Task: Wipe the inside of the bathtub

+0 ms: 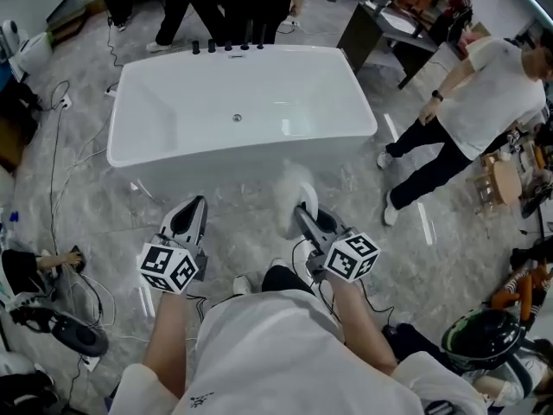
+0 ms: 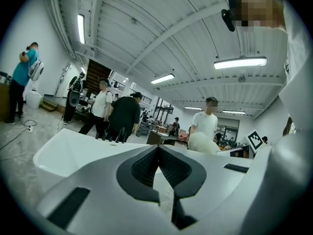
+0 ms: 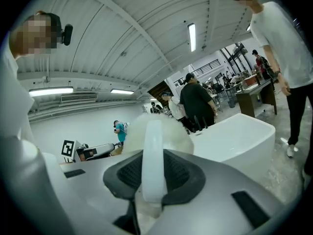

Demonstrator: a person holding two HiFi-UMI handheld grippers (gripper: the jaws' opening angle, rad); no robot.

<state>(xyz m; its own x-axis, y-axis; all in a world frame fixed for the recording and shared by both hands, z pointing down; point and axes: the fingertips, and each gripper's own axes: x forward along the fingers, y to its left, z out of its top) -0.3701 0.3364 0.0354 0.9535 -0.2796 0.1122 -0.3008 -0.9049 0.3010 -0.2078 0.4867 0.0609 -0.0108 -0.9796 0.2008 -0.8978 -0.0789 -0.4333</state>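
On the near side of the white bathtub (image 1: 216,154), the right gripper (image 1: 304,216) clamps a fluffy white brush (image 1: 292,188) by its handle, while the left gripper (image 1: 192,207) is closed on nothing.

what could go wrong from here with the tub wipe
The right gripper clamps only the thin white handle of the fluffy duster, so it may twist or slip under wiping pressure. A person stands close by the bathtub and could get bumped. Cables on the floor left of it could trip.
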